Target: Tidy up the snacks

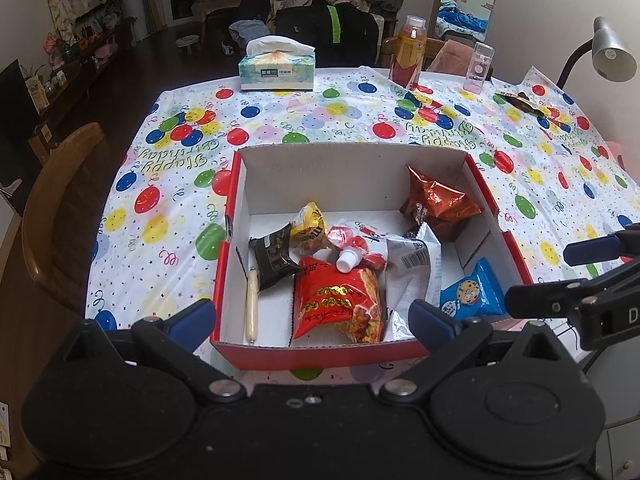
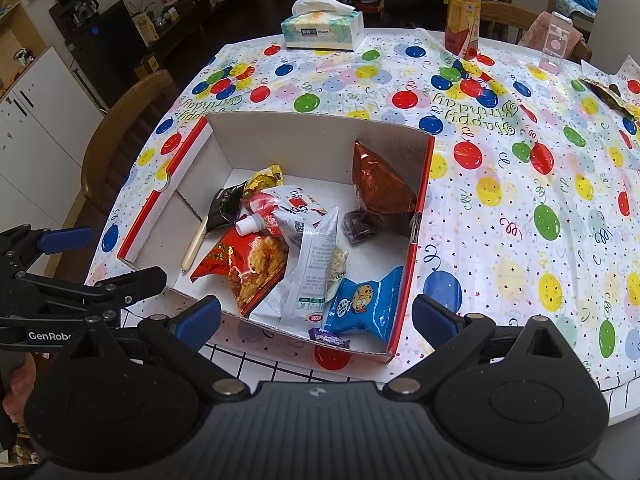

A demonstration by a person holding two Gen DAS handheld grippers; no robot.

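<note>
Your left gripper (image 1: 311,319) and right gripper (image 2: 316,318) are both spread wide, empty, hovering at the near edge of the red-and-white cardboard box (image 2: 422,200). Snacks sit inside it (blue cookie pack (image 2: 366,306) nearest your right corner, red cracker bag (image 1: 336,300) centre).

Both grippers held apart, fingers spread, nothing between them

The black left gripper (image 1: 312,320) has its blue-padded fingers (image 1: 192,318) wide apart and empty. The black right gripper (image 2: 316,320) is likewise spread, its blue-padded fingers (image 2: 436,318) gripping nothing. Each gripper appears at the edge of the other's view, side by side, not touching.
</note>
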